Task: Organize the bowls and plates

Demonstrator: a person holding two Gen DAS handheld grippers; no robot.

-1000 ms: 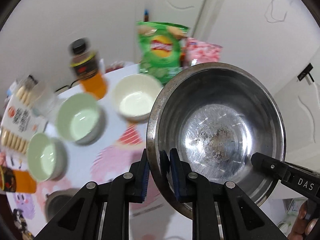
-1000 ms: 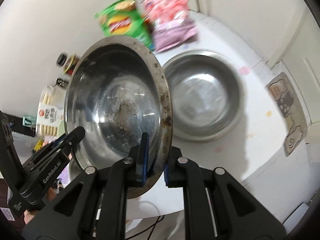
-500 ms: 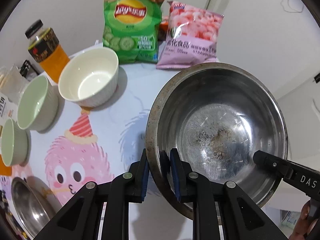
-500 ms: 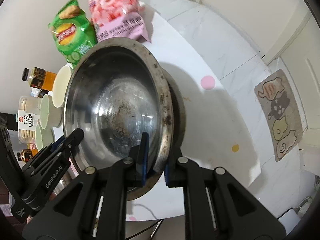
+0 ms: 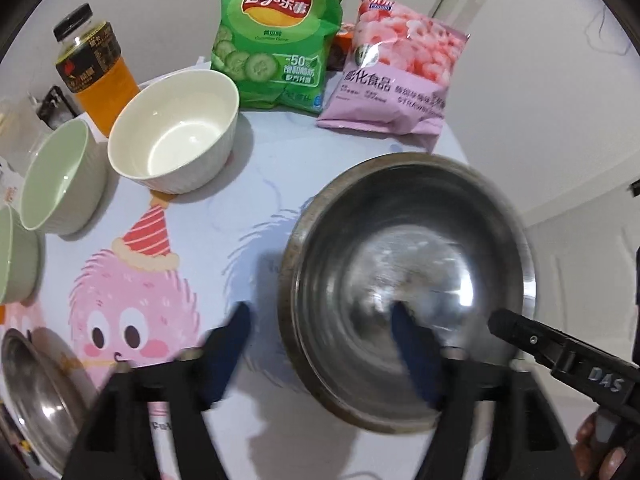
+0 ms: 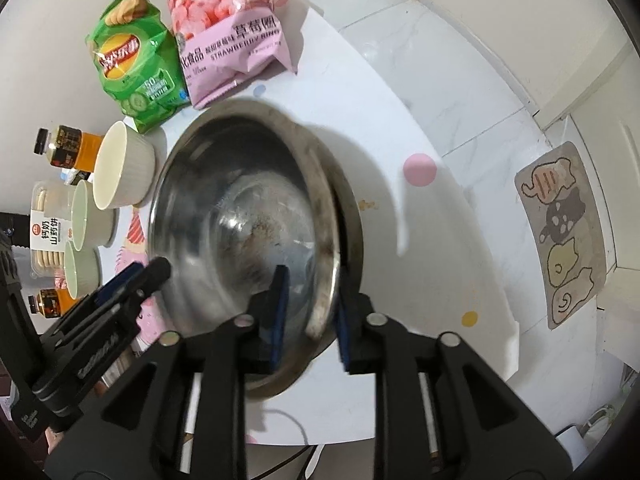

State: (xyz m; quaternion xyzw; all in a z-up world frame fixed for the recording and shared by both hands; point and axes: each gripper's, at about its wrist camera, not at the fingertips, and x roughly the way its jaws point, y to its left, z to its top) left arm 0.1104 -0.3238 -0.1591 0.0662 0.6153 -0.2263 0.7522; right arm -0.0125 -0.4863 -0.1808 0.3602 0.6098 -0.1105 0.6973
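The steel bowl (image 6: 240, 220) sat nested in another steel bowl (image 6: 352, 216) on the surface. Both the left tongs (image 5: 320, 316) and right tongs (image 6: 310, 316) straddled its rim, jaws opening, released.

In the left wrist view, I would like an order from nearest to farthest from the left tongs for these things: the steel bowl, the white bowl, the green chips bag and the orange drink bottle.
From the left tongs, whose jaws are opening:
1. Steel bowl, its rim between the jaws, right of centre.
2. White bowl, up and left.
3. Green chips bag and orange drink bottle, at the table's far edge: too close to call.
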